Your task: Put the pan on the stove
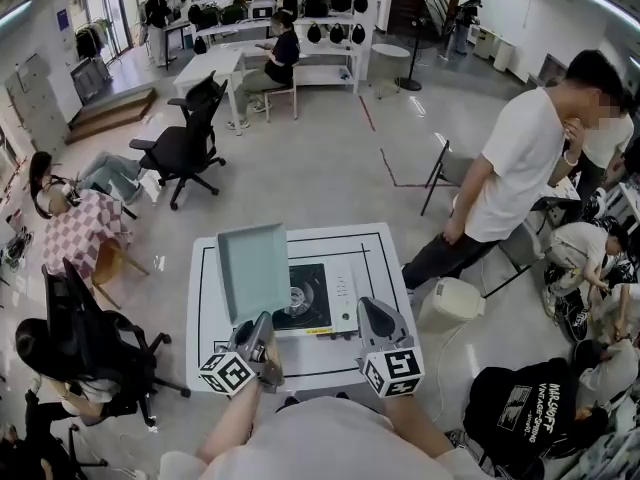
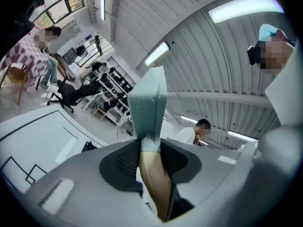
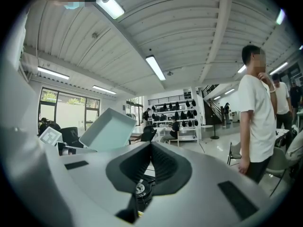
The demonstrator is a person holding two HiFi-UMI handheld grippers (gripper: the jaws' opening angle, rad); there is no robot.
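- Pan (image 1: 253, 268), pale green and square, hung tilted over the left side of the stove (image 1: 300, 300).
- Left gripper (image 1: 263, 328), at the stove's near side, was clamped on the pan's wooden handle (image 2: 154, 183).
- Right gripper (image 1: 372, 318), by the stove's near right corner, had its jaws together on nothing.

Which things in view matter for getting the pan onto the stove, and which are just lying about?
For the job:
- pan, gripped by the left gripper
- stove on the table
- right gripper, holding nothing

Just about:
- standing person in a white shirt
- black office chair
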